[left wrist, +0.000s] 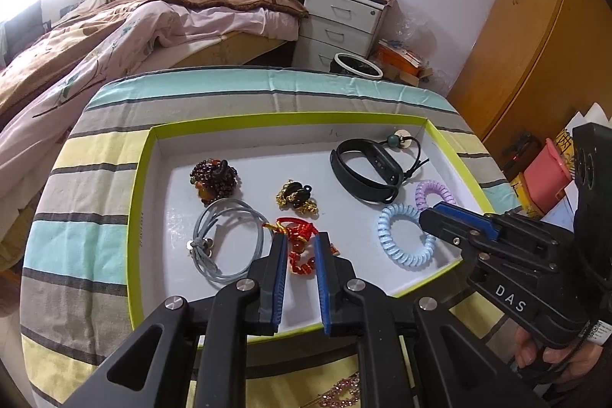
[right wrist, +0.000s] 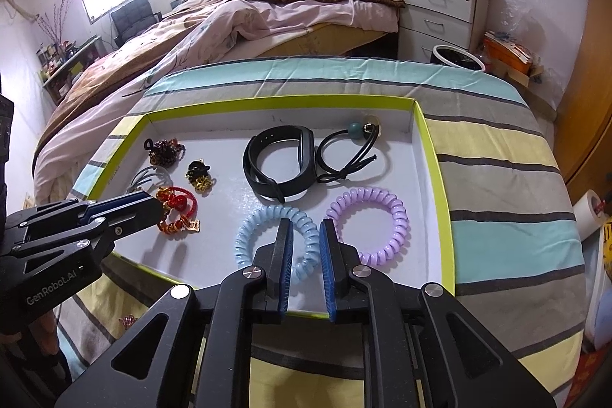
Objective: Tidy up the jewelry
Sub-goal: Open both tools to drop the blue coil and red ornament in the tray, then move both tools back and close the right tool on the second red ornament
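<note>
1. Left gripper [left wrist: 300, 243]: nearest the left camera. Its jaws stand a narrow gap apart, astride the red knotted charm [left wrist: 302, 249]. From its own view the blue pads look just clear of the cord; from the right camera the tips sit at the charm's left edge. I judge it not clamped, though contact is hard to rule out.
2. Right gripper [right wrist: 306, 230]: jaws likewise narrowly parted, straddling the right side of the blue coil tie [right wrist: 275, 239]. The coil passes between the pads; no squeeze is visible.
3. Both pieces lie flat on the floor of the green-rimmed tray [left wrist: 141, 186], near its front wall. The purple coil tie [right wrist: 369, 222] lies just beside the blue one.
4. Risk, left: the charm's loose loops and gold pendant could snag on a pad and drag when the tool lifts away.
5. Risk, right: the springy coil could cling to a pad, or shift into the purple tie.
6. Risk, both: the black wristband [left wrist: 365, 174] and grey elastic loop [left wrist: 229, 239] lie near; a sideways sweep would scatter them.
</note>
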Demonstrator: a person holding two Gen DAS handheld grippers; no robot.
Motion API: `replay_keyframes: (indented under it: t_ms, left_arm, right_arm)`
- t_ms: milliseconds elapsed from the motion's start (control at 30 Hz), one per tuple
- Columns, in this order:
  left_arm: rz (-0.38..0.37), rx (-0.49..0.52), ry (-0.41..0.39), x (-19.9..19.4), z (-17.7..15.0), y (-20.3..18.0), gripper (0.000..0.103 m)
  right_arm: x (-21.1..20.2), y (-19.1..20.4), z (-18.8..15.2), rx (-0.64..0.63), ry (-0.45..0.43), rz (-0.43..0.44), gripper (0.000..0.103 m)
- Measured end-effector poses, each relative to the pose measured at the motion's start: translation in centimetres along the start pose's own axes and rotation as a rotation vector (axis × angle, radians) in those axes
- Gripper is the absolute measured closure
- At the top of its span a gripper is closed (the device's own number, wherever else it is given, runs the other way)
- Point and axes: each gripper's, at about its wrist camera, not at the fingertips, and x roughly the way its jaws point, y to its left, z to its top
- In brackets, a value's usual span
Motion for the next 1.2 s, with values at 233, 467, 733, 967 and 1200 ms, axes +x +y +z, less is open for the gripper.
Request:
replay_keyframes:
  t_ms: [233, 467, 733, 967, 1200]
  left_arm:
    - [-0.006, -0.004, -0.003, -0.5, -0.2, -0.2, 0.08]
    - [-0.009, -0.008, -0.02, -1.8, -0.6, -0.4, 0.062]
    - [-0.007, -0.025, -0.048, -4.2, -1.7, -0.3, 0.061]
    - [0.028, -0.04, -0.083, -6.6, -3.5, 0.1, 0.061]
    - [0.088, -0.039, -0.109, -9.3, -6.1, 0.3, 0.061]
  right_arm:
    - [-0.4, -0.2, -0.1, 0.019, -0.011, 0.006, 0.066]
    - [-1.2, 0.1, -0.4, 0.019, -0.027, 0.013, 0.065]
    - [-3.3, 0.6, -1.2, 0.025, -0.066, 0.029, 0.065]
    - [-5.3, 1.3, -2.2, 0.025, -0.094, 0.046, 0.065]
    - [-6.8, 2.6, -3.5, 0.006, -0.114, 0.066, 0.065]
